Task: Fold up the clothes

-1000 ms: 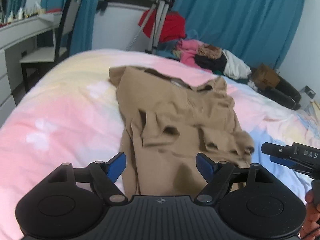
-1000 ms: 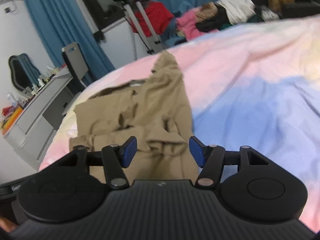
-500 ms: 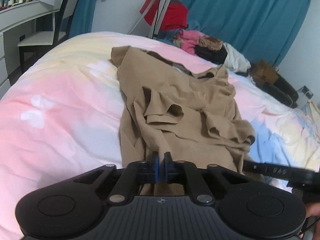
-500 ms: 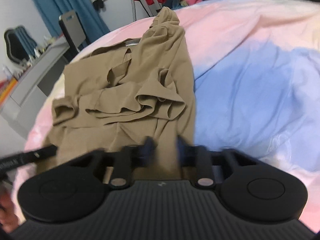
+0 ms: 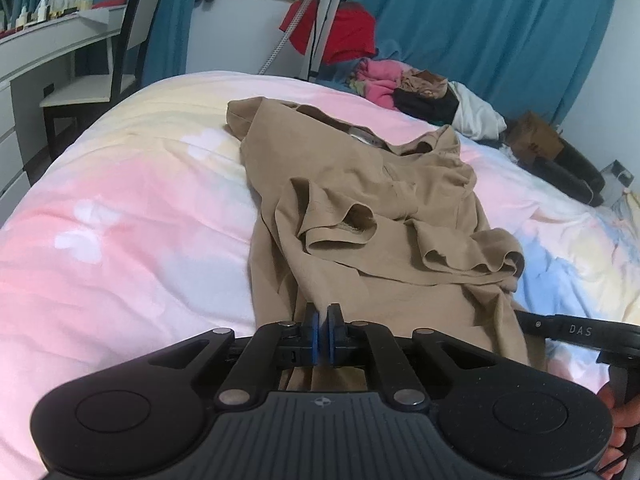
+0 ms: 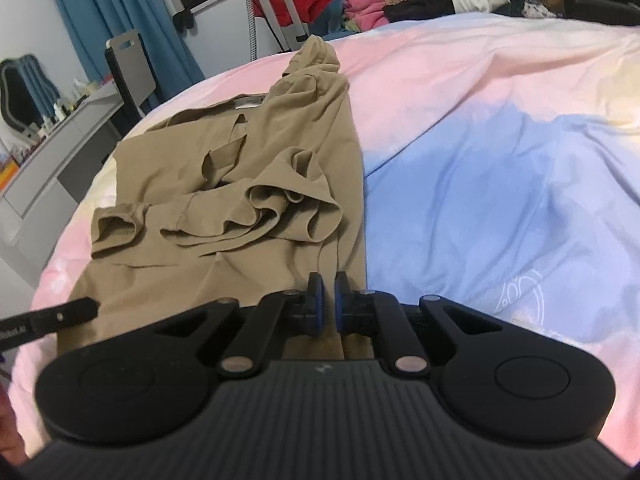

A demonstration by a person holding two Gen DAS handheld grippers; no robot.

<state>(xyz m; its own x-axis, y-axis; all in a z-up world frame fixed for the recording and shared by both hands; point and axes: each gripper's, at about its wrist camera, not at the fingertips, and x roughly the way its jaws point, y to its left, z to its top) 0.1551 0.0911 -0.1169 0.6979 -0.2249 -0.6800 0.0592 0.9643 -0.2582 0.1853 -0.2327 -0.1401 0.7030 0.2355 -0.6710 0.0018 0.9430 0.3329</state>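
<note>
A tan T-shirt [image 5: 360,216] lies rumpled on the bed, its sleeves folded in over the body and its collar at the far end. It also shows in the right wrist view [image 6: 248,200]. My left gripper [image 5: 322,334] is shut on the shirt's near hem on the left side. My right gripper [image 6: 326,306] is shut on the near hem on the right side. The right gripper's finger shows in the left wrist view [image 5: 576,330], and the left gripper's finger shows in the right wrist view [image 6: 48,318].
The bed has a pastel pink, blue and yellow duvet [image 5: 120,216]. A pile of clothes [image 5: 412,88] and a tripod [image 5: 320,20] stand beyond the far edge. A chair [image 5: 108,72] and white desk [image 5: 44,44] are at the left.
Both grippers have gone from open above the near hem to shut on it. The shirt's near edge now sits between the pads of each.
</note>
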